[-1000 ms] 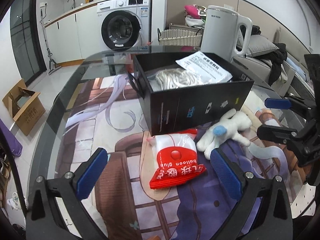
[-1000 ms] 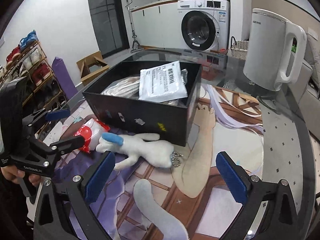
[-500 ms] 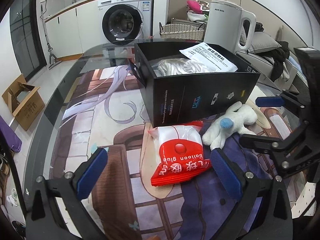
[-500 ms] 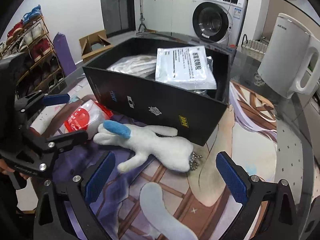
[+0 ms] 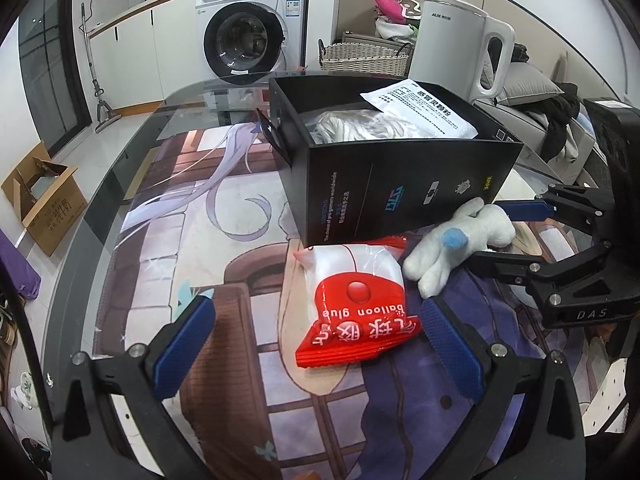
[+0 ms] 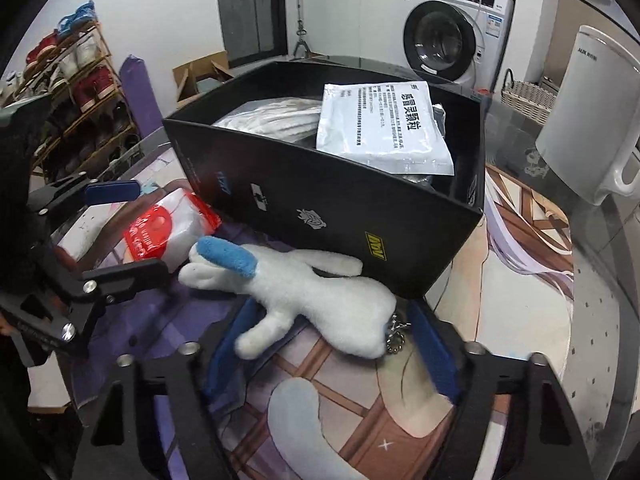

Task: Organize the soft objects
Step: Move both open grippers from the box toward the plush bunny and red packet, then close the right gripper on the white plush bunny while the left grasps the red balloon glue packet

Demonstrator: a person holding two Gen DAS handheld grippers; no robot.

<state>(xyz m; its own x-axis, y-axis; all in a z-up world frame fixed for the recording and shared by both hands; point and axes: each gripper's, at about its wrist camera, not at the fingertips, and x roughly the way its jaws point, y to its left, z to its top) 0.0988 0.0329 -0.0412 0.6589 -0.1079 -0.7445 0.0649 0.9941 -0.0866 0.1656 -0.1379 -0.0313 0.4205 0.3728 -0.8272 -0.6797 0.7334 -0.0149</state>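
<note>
Right gripper point(image 6: 328, 344) spread wide, straddling white plush toy point(image 6: 304, 292), probably not yet touching. Left gripper point(image 5: 316, 344) apart, hovering near red glue packet point(image 5: 356, 300). Both items lie on table mat, near side of black box point(image 5: 400, 184). Box holds white pouch point(image 6: 380, 124), pale bundle. Two left to box.
</note>
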